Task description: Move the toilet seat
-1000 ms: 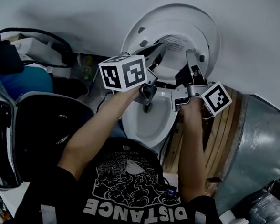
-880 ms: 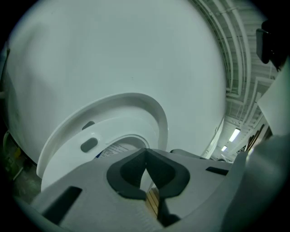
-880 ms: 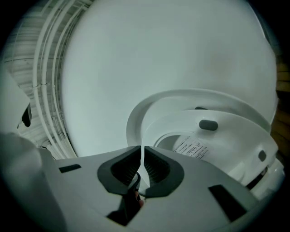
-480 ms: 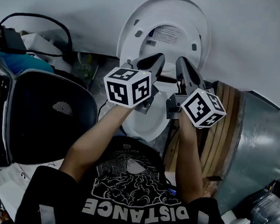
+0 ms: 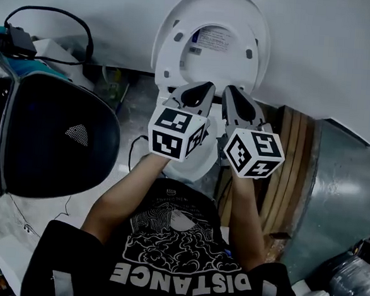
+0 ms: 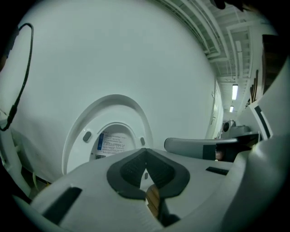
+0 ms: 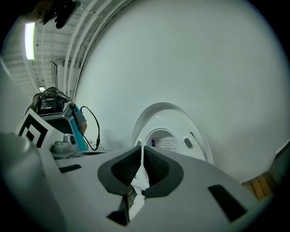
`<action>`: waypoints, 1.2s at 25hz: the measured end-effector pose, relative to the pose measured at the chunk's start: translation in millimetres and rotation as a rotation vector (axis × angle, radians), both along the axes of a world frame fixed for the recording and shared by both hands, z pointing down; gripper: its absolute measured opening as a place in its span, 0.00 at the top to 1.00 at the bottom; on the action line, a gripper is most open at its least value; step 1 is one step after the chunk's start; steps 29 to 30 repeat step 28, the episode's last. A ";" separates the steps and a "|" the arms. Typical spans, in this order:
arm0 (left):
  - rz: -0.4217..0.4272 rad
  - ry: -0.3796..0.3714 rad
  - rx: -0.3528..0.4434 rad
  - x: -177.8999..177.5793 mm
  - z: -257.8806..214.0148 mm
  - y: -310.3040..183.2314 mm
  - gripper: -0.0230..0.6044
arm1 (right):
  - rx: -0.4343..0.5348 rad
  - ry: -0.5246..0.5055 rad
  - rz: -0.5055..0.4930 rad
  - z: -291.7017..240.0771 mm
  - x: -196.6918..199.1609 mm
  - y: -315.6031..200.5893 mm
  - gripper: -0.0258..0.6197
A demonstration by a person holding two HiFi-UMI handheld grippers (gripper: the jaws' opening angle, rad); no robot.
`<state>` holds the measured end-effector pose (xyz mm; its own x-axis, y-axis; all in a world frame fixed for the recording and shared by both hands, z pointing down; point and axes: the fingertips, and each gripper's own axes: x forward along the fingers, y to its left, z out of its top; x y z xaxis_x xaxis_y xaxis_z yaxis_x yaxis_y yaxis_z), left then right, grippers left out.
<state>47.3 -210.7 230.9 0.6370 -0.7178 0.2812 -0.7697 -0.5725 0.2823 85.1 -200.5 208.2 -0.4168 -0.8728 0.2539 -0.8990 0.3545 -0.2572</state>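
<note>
The left claw [image 6: 145,171] is clenched with its pads together and nothing between them. The right claw [image 7: 142,166] is all but closed. The white sliver in its gap is probably the toilet behind it, not something gripped. Both hover just short of the toilet seat [image 5: 168,51], touching nothing. The seat stands upright against the wall, behind the bowl [image 5: 199,166], so the lift looks done. Only pulling away seems left.

We've got our right hand-held gripper [image 7: 142,158] pinched closed, toilet seat [image 7: 168,116] standing upright against the wall [image 7: 190,54] ahead.
</note>
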 end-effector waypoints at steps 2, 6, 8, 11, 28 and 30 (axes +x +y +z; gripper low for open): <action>-0.006 -0.017 0.012 3.5 -0.2 7.5 0.95 | -0.004 0.037 -0.001 3.6 2.2 8.3 0.92; -0.008 -0.047 0.030 10.8 -0.5 20.1 0.95 | -0.008 0.103 -0.012 9.4 5.0 21.8 0.93; -0.006 -0.062 0.039 15.4 -1.4 26.6 0.95 | -0.006 0.103 -0.020 9.6 6.0 27.5 0.93; 0.002 -0.069 0.044 22.0 -1.4 32.2 0.95 | -0.002 0.103 -0.023 10.4 9.3 32.6 0.93; 0.021 -0.100 0.065 28.0 -2.5 31.6 0.95 | -0.009 0.094 -0.020 11.5 12.1 29.3 0.93; 0.021 -0.100 0.065 28.0 -2.5 31.6 0.95 | -0.009 0.094 -0.020 11.5 12.1 29.3 0.93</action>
